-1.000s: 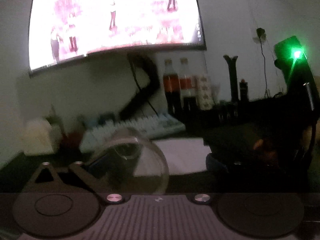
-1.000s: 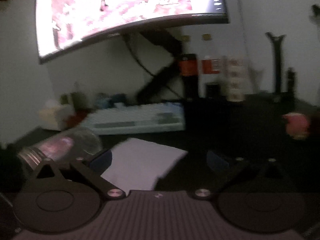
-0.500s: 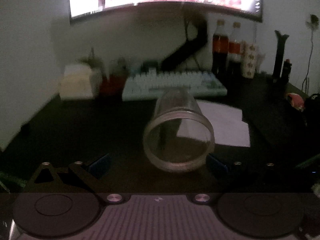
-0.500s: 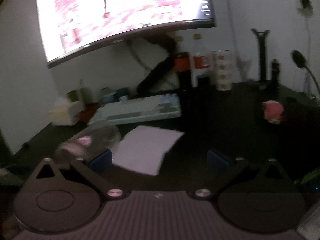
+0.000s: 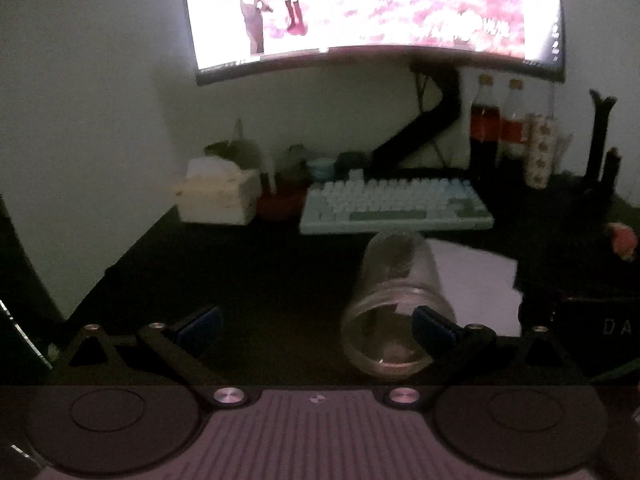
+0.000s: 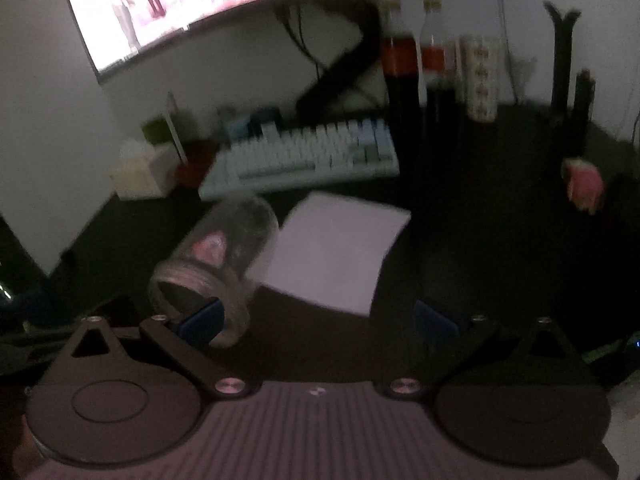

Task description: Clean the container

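Observation:
A clear glass jar (image 5: 394,300) lies on its side on the dark desk, its open mouth toward me. In the left wrist view my left gripper (image 5: 316,326) is open; its right fingertip stands in front of the jar's mouth and the left one is apart from it. In the right wrist view the jar (image 6: 216,264) lies at lower left, behind the left fingertip of my open, empty right gripper (image 6: 316,320). A white sheet of paper (image 6: 336,252) lies flat beside the jar; it also shows in the left wrist view (image 5: 476,284).
A pale keyboard (image 5: 394,208) lies behind the jar under a lit curved monitor (image 5: 372,8). A tissue box (image 5: 218,196) stands at the left, cola bottles (image 5: 486,128) at the back right. A pink object (image 6: 582,186) sits at the right.
The left gripper has shifted left, so the jar now sits at its right fingertip instead of between the fingers. The right gripper has come lower and closer to the jar and paper.

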Available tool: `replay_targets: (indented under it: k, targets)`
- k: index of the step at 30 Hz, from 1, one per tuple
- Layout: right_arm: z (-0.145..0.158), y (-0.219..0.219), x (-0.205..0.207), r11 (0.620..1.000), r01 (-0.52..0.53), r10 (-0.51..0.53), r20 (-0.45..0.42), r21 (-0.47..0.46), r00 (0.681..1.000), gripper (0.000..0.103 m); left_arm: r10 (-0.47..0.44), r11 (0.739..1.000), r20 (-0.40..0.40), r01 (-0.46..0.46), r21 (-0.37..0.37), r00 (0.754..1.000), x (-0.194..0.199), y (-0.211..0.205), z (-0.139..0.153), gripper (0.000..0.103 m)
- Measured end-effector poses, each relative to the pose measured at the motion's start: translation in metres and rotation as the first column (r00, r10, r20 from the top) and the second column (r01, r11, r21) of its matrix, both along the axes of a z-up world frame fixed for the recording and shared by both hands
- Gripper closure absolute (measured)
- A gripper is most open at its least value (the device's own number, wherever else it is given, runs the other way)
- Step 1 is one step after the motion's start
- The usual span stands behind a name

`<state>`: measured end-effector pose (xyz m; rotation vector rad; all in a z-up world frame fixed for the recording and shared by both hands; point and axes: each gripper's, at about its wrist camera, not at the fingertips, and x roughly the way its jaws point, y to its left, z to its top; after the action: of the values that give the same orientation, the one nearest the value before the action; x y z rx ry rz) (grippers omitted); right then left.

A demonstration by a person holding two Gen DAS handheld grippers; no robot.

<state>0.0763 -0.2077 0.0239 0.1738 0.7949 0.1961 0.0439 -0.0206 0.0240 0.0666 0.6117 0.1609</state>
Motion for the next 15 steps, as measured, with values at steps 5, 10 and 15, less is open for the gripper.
replay_targets:
  k: [5, 10, 15]
  targets:
    - [-0.021, -0.002, 0.018, 0.995, 0.034, -0.038, -0.044, -0.093, 0.998, 0.000, -0.007, 1.000, -0.050, 0.008, 0.019, 0.999, 0.011, -0.001, -0.008, 0.000]
    - [-0.028, -0.015, 0.027, 0.995, 0.066, -0.071, -0.067, -0.077, 0.995, 0.000, -0.029, 0.999, -0.099, 0.032, 0.029, 0.995, 0.022, -0.001, -0.017, 0.000]
    - [-0.027, -0.020, 0.027, 0.994, 0.086, -0.090, -0.066, -0.072, 0.994, 0.000, -0.022, 0.998, -0.094, 0.027, 0.055, 0.995, 0.024, -0.001, -0.020, 0.000]
